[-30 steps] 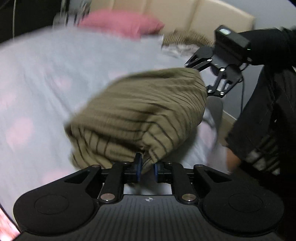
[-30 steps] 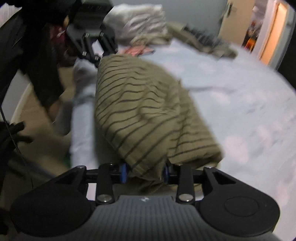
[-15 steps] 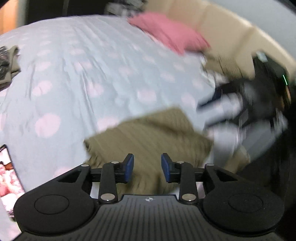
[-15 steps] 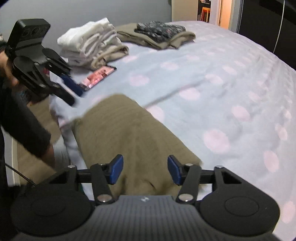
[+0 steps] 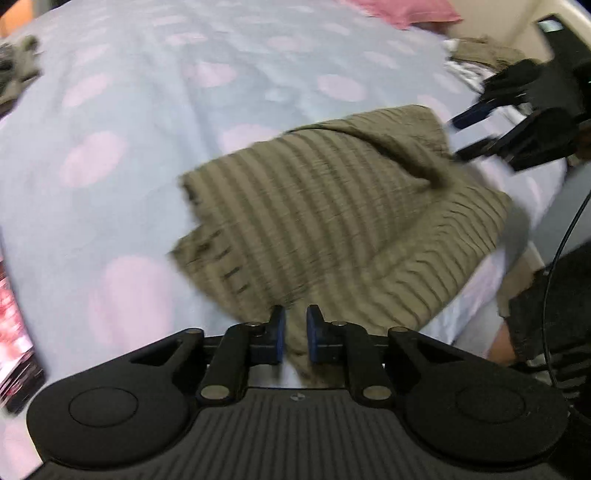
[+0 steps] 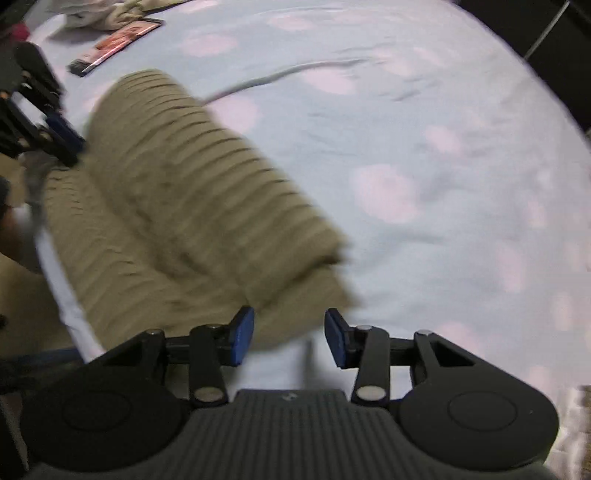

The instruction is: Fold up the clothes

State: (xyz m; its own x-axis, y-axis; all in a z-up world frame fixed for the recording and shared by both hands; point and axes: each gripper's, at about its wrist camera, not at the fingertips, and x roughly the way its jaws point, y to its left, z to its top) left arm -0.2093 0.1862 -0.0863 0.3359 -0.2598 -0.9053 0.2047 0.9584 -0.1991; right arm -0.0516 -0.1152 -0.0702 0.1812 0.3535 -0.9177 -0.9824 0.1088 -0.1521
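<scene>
An olive garment with thin dark stripes (image 5: 332, 221) lies folded near the edge of the bed, on a pale blue sheet with pink dots (image 5: 147, 110). My left gripper (image 5: 295, 332) is shut on the garment's near edge, with cloth between the blue pads. My right gripper (image 6: 289, 339) is open, its fingers just off the garment's (image 6: 177, 192) near end with nothing between them. In the left wrist view the right gripper (image 5: 456, 136) hangs beside the garment's far right corner. Both views are blurred by motion.
A phone (image 6: 114, 44) lies on the sheet beyond the garment, with folded clothes (image 6: 110, 11) behind it. A pink pillow (image 5: 399, 11) sits at the head of the bed. A person's dark sleeve (image 5: 546, 314) is at the bed edge; floor shows at left (image 6: 22, 295).
One second ago both grippers held the garment up. Half a second ago both were open with it on the bed. Now the left has shut on its edge; the right stays open.
</scene>
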